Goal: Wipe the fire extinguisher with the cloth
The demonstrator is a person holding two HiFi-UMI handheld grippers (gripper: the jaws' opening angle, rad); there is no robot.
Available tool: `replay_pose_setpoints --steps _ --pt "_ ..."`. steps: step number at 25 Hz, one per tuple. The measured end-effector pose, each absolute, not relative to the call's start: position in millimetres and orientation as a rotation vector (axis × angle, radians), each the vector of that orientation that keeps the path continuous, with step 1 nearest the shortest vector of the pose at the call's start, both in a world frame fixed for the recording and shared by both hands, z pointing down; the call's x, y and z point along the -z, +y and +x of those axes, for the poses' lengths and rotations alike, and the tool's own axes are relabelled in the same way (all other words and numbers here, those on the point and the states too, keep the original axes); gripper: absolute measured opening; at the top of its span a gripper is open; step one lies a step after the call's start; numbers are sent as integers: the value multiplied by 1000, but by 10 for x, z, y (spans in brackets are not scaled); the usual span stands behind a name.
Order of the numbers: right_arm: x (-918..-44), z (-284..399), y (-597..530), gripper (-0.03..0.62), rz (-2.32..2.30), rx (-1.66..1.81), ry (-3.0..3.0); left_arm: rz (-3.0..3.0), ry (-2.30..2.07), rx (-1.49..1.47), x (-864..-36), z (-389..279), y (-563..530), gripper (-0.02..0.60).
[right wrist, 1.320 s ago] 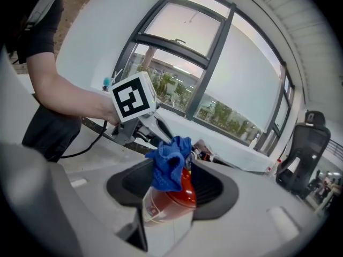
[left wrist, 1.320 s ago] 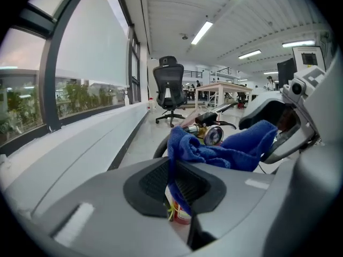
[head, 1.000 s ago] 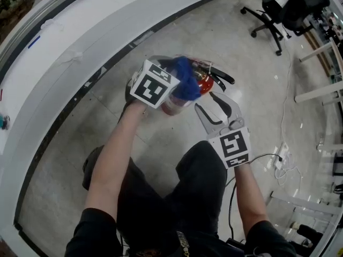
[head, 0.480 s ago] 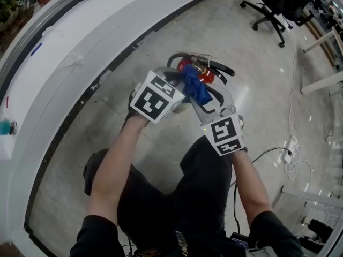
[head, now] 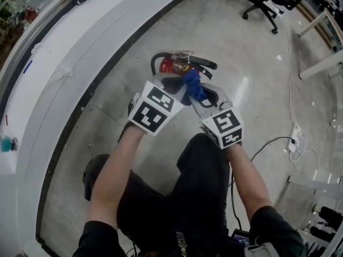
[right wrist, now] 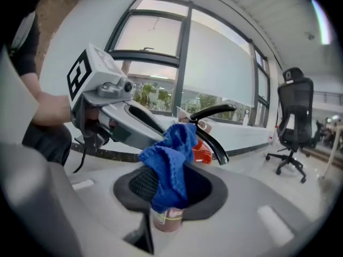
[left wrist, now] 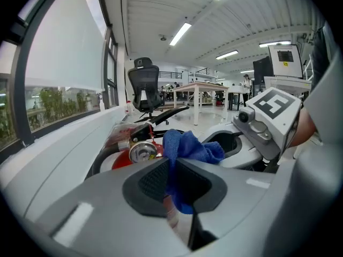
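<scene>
A red fire extinguisher (head: 170, 64) with a black handle and hose stands on the floor in front of me. Just above it the blue cloth (head: 194, 85) is bunched between both grippers. My left gripper (head: 185, 87) pinches the cloth (left wrist: 187, 149) between its pads; its jaws have just been opening a little. My right gripper (head: 199, 96) meets it from the right; its jaws have just been closing and now press on the cloth (right wrist: 171, 154). The extinguisher's gauge (left wrist: 142, 153) and lever (right wrist: 214, 111) show behind the cloth.
A curved white ledge (head: 64, 47) runs along the left under the windows. An office chair (head: 257, 4) stands at the back right, with desk legs (head: 321, 68) and a cable with a plug strip (head: 293, 143) on the floor to the right. My knees are just below the grippers.
My right gripper, open and apart from the cloth a second ago, has come in and closed on it. My left gripper has carried the cloth rightward to meet it.
</scene>
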State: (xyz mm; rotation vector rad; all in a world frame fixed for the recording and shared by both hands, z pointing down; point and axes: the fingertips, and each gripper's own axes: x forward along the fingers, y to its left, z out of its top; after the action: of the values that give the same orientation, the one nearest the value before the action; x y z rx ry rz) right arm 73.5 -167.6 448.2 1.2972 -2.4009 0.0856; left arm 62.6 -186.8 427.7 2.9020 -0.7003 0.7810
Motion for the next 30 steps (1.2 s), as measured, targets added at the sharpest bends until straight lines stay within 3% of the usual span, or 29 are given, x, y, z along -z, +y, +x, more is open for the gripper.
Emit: replay_pose_setpoints --steps 6,11,30 --pt "-4508 945 -1731 103 1311 -324 -2583 2912 -749 -797 -4257 692 -1858 63" --pt "-4555 1182 -1849 100 1340 -421 -2631 2895 -763 -887 -4316 669 -1822 113" --pt "-4386 1386 -2694 91 964 -323 -2887 2806 -835 -1004 -4498 565 -1692 104"
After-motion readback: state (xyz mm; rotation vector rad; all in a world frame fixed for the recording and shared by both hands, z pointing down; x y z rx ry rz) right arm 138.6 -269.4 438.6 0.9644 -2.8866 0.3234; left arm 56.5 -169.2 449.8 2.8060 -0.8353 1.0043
